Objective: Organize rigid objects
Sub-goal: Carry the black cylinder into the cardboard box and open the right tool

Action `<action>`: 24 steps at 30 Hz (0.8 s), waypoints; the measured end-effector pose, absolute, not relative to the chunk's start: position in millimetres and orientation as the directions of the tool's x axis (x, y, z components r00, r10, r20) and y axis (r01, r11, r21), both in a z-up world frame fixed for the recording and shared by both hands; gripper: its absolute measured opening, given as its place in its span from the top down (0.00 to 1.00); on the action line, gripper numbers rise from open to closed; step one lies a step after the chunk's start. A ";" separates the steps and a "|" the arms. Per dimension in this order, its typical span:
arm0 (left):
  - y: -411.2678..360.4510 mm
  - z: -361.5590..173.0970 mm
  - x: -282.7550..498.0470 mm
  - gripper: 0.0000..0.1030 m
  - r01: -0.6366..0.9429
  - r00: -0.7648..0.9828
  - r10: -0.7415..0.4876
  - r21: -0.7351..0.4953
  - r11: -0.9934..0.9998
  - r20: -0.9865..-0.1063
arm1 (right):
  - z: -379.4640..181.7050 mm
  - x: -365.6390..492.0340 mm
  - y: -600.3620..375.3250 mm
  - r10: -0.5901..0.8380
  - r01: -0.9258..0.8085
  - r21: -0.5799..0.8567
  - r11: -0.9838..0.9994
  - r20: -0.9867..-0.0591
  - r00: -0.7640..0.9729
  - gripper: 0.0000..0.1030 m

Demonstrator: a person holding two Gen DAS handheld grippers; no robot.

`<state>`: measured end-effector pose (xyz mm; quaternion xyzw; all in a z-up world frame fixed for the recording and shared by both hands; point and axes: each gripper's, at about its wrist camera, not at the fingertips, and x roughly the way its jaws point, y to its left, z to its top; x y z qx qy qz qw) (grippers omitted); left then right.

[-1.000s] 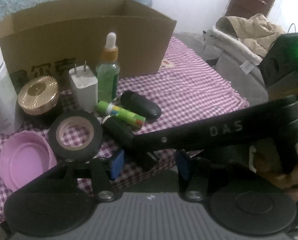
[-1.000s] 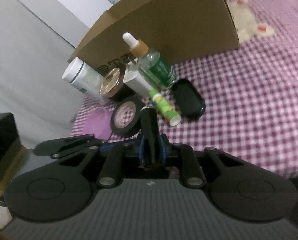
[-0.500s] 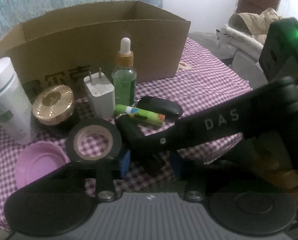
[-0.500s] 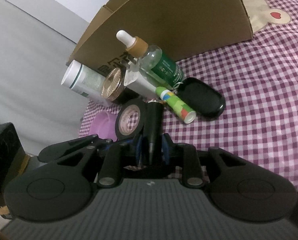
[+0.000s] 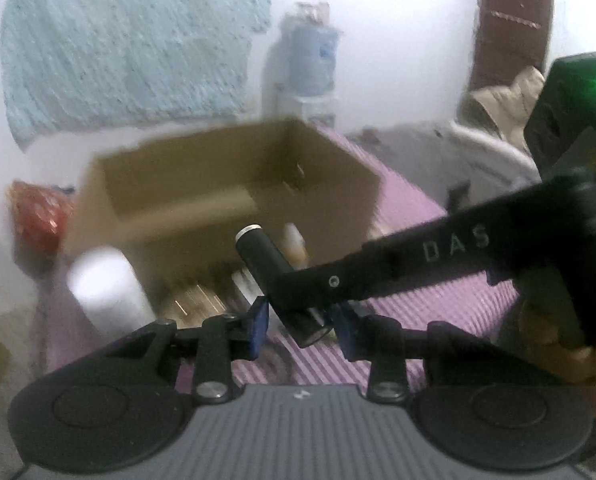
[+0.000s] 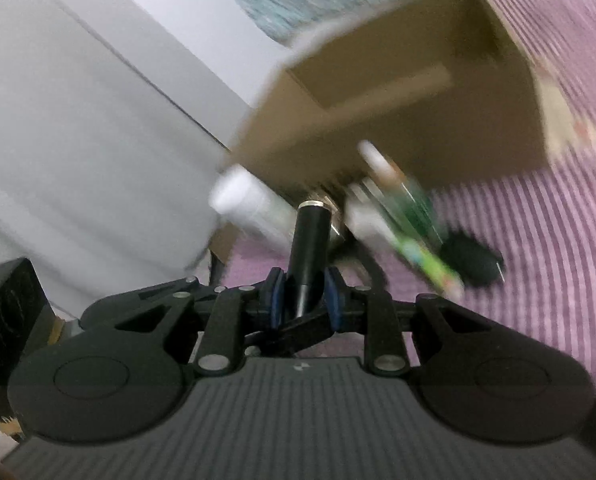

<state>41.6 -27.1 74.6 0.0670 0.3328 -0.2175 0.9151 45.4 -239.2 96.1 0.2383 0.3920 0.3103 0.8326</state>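
Right tool (image 6: 303, 296) clamped on smooth black cylinder (image 6: 309, 246) — metal-rimmed; left tool (image 5: 299, 326) pads apart, flanking its end — blurry cardboard box (image 6: 409, 120) behind.

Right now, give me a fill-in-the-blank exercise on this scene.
The black tube is clamped by the ____ hand-held gripper.
One of that gripper's fingers, crossing the left wrist view, is lettered ____.
The cardboard box is open at the ____.
Missing words: right; DAS; top.
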 end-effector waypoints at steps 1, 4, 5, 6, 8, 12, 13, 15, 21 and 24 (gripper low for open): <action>-22.0 84.7 49.8 0.65 0.434 0.695 -0.347 -0.016 0.901 -0.630 | 107.5 54.0 -234.7 0.706 -0.357 0.625 0.694 -0.494 0.507 0.79; -9.3 107.4 84.5 0.65 0.416 0.712 -0.320 0.009 0.909 -0.625 | 131.6 90.7 -223.4 0.724 -0.410 0.607 0.681 -0.472 0.503 0.79; -5.1 110.3 100.2 0.65 0.409 0.707 -0.311 0.009 0.913 -0.635 | 136.3 105.9 -219.9 0.726 -0.418 0.602 0.681 -0.477 0.496 0.79; -1.5 112.4 117.9 0.65 0.401 0.694 -0.300 0.005 0.916 -0.654 | 138.6 124.1 -215.7 0.726 -0.422 0.596 0.683 -0.491 0.483 0.79; 3.7 108.1 160.0 0.65 0.383 0.652 -0.273 -0.004 0.924 -0.708 | 134.6 164.9 -208.4 0.723 -0.398 0.607 0.688 -0.532 0.441 0.79; 14.9 84.5 228.1 0.66 0.344 0.558 -0.230 -0.030 0.938 -0.797 | 113.3 241.4 -190.8 0.705 -0.273 0.652 0.707 -0.624 0.337 0.79; 15.0 76.9 242.2 0.66 0.338 0.540 -0.211 -0.020 0.941 -0.815 | 105.5 256.5 -185.5 0.701 -0.238 0.662 0.711 -0.640 0.316 0.79; 20.5 64.1 257.3 0.67 0.323 0.512 -0.180 -0.005 0.946 -0.840 | 89.0 281.9 -178.3 0.690 -0.180 0.670 0.721 -0.666 0.285 0.79; 20.3 42.0 281.9 0.66 0.299 0.481 -0.092 0.064 0.952 -0.872 | 47.3 317.5 -166.5 0.689 -0.033 0.701 0.713 -0.690 0.222 0.79; 22.3 49.7 275.8 0.62 0.293 0.509 -0.100 0.063 0.954 -0.855 | 49.9 311.8 -173.4 0.704 -0.021 0.719 0.695 -0.674 0.225 0.78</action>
